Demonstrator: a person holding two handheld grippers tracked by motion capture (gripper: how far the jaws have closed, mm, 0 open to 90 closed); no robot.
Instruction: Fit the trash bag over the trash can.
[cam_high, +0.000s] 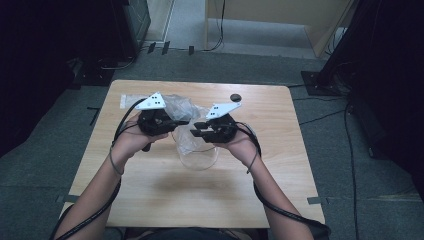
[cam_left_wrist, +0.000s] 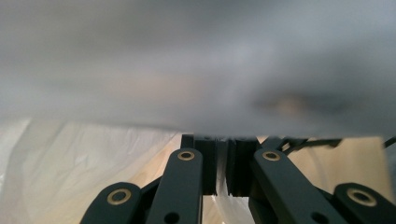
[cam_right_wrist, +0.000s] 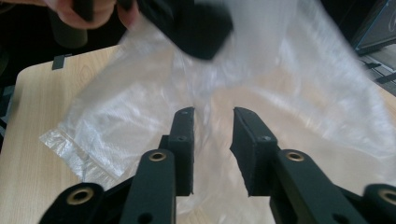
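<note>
A clear plastic bag hangs crumpled between my two grippers above the middle of the wooden table. Its rounded lower part sags toward the tabletop. My left gripper is shut on a thin fold of the bag, and in the left gripper view the jaws meet with film pinched between them. My right gripper faces it from the right. Its jaws stand apart in the right gripper view, with the bag spread behind the gap and the pads not pressing. The left gripper's black body shows at the top there.
A small black round object lies near the table's far edge, and a pale strip lies at the far left. Cables run over the grey floor around the table. Dark stands and a wooden unit stand beyond.
</note>
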